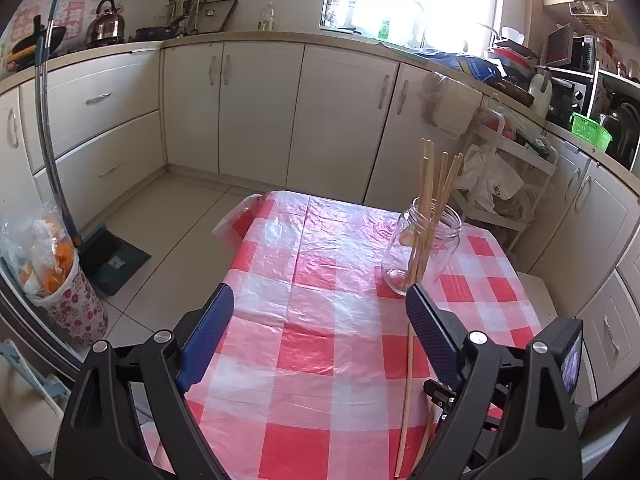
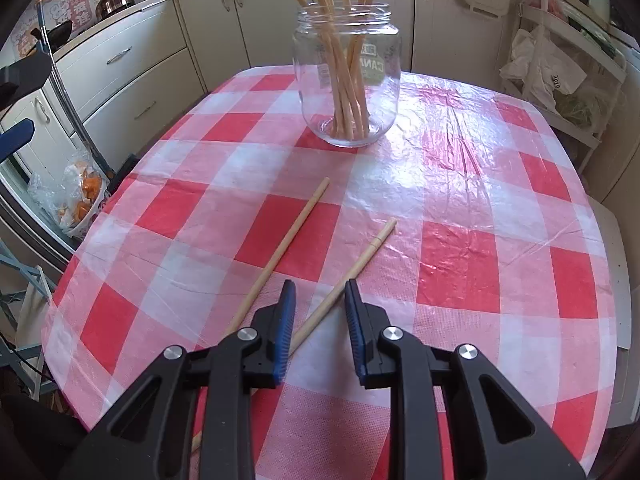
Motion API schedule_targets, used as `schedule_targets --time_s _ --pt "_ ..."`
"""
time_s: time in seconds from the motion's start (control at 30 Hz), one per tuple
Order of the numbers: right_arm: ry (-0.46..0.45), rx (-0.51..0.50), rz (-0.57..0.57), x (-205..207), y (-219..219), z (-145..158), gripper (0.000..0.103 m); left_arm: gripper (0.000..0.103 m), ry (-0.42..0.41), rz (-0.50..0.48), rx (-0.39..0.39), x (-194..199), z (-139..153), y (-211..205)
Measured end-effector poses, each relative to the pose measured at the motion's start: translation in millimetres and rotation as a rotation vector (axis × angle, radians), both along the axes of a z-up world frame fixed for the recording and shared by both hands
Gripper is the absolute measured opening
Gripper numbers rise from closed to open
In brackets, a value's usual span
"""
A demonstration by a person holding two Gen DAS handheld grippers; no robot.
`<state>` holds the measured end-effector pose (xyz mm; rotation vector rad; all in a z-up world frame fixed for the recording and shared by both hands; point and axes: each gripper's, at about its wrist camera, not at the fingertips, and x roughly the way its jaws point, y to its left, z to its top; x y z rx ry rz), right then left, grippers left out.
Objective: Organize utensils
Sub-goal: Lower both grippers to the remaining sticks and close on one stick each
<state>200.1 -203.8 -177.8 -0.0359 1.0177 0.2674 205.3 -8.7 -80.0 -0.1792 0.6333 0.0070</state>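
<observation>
The right gripper [image 2: 320, 292] hangs low over the checked tablecloth [image 2: 480, 200], jaws narrowly apart astride the nearer chopstick [image 2: 352, 272], not pressing it. Its long axis runs diagonally up-right toward the glass jar [image 2: 347, 76]; the second chopstick [image 2: 288, 240] lies just left. The left gripper [image 1: 320, 320] hangs wide open and empty, farther off

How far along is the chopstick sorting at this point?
Done: several chopsticks stand in the glass jar. In hand: the right gripper straddles one loose chopstick, not yet clamped. Left: that one and another chopstick beside it. The left gripper is open, empty.
</observation>
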Motion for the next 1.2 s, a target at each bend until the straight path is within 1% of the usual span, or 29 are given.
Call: schedule_targets --time_s 0.1,0.13,0.23,0.27,0.37,0.47,0.63,0.83,0.93,1.13,1.2 --pt "-0.012 -0.038 0.037 -1 7 1 0.023 0.084 0.043 -0.053 -0.011 7 -7 -7" --pt "-0.015 -0.050 0.056 -1 7 1 0.017 0.084 0.063 -0.093 -0.012 12 -11 -12" --pt "-0.010 -0.087 0.068 0 -1 2 0.011 0.084 0.103 -0.215 0.060 25 -27 -34" --pt "-0.009 -0.097 0.064 0 -7 2 0.009 0.084 0.113 -0.237 0.071 29 -32 -39" --pt "-0.002 -0.096 0.035 0 -26 1 0.008 0.084 0.151 -0.304 0.085 40 -50 -57" --pt "0.007 -0.073 0.018 1 -39 2 0.008 0.084 0.196 -0.353 0.114 52 -69 -79" --pt "0.023 -0.060 0.027 3 -45 2 0.008 0.084 0.237 -0.366 0.181 62 -91 -106" --pt "0.019 -0.046 0.037 1 -47 2 0.008 0.083 0.259 -0.340 0.205 68 -104 -120" --pt "0.018 -0.034 0.040 0 -48 2 0.008 0.081 0.267 -0.335 0.210 69 -107 -123" --pt "0.010 -0.013 0.044 -2 -53 2 0.008 0.071 0.296 -0.342 0.214 71 -117 -130" --pt "0.007 -0.010 0.043 -2 -53 2 0.008 0.063 0.293 -0.344 0.210 70 -116 -131"
